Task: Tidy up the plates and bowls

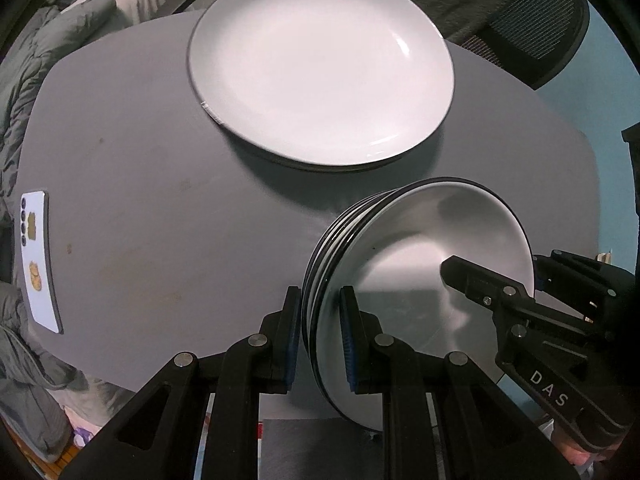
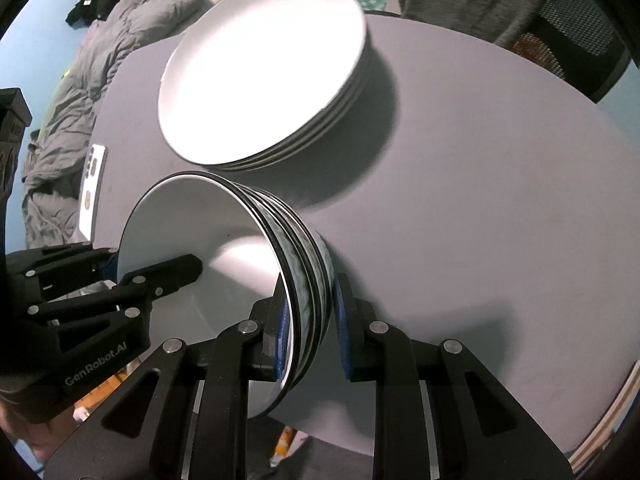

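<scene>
Left gripper [image 1: 320,336] is clamped across the near rim of a nested stack of bowls [image 1: 416,264], one blue-padded finger [image 1: 347,344] inside the top bowl, the other outside the stack wall. Right gripper [image 2: 310,328] holds the opposite rim the same way, its pads closed on the edge from both sides. Stack is held between the two tools, tipped on edge with its mouth sideways, over the near part of the grey table [image 1: 160,200]; whether the lower rim touches the tabletop cannot be told.

Bowls: glazed ceramic by appearance, white inside, thin dark rim line, mottled green-grey outer walls visible at the layered rims. Judged heavy as a set, rigid, brittle and slick — the glaze offers little friction, and nested pieces may slide on one another when tilted. Rim hold on opposing sides looks the soundest purchase; levelling before setting down would seem prudent.

Beyond, further back on the table, a stack of white plates [image 1: 320,68] sits flat — broad, shallow, glossy. A phone [image 1: 38,256] lies at the left edge. Table surface matte, faintly stained.
</scene>
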`<state>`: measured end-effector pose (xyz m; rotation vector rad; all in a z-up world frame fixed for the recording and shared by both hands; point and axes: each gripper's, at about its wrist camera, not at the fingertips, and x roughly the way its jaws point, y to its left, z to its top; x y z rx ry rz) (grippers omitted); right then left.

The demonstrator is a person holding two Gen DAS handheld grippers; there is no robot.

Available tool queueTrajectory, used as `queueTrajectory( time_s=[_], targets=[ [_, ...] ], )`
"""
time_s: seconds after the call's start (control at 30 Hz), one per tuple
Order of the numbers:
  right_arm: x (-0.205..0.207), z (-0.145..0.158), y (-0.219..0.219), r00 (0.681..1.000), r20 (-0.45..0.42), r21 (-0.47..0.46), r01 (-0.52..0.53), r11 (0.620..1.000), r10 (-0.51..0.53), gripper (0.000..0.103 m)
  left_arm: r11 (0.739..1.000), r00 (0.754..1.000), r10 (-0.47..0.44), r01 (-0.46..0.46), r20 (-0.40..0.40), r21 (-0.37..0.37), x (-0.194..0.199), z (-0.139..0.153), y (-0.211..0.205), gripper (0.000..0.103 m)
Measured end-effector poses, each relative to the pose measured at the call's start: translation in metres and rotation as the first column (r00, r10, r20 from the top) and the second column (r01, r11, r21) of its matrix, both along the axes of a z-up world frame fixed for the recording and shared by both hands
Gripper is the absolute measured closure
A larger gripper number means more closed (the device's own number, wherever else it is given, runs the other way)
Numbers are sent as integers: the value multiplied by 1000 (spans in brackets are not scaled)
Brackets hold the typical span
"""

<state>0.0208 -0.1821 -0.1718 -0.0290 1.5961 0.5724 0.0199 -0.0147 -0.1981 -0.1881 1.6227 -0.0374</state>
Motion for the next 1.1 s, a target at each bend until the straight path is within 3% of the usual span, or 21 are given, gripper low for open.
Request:
queueTrajectory(
  time_s=[0.33,0.57,0.67,0.77,0.93,1.03,1.1],
  targets=[
    [-4,0,-2,1000,-7,4,23,1000,-23,82,997,998,-60,61,31,-44,0,-2,-2,84],
    [-7,1,-5,999,-17,26,43,999,-43,81,994,998,-48,51,26,-94,2,-9,3,73],
    [-10,1,-2,999,-26,29,42,999,-41,75,992,999,-29,30,15,-124,3,-13,8,63],
    [-11,-2,0,999,-35,30,40,999,-39,67,988,1000,-14,16,9,-156,3,-16,15,59],
    [-9,-3,5,999,-29,32,46,998,-45,63,977,1000,6,-7,-3,-215,4,-21,20,59],
    [-10,-2,4,998,-22,25,51,998,-51,66,970,1000,8,-9,-5,-244,2,-19,22,75],
    [-10,-1,1,998,-18,19,62,998,-62,71,981,1000,-22,24,13,-193,-1,-13,19,79]
  ],
)
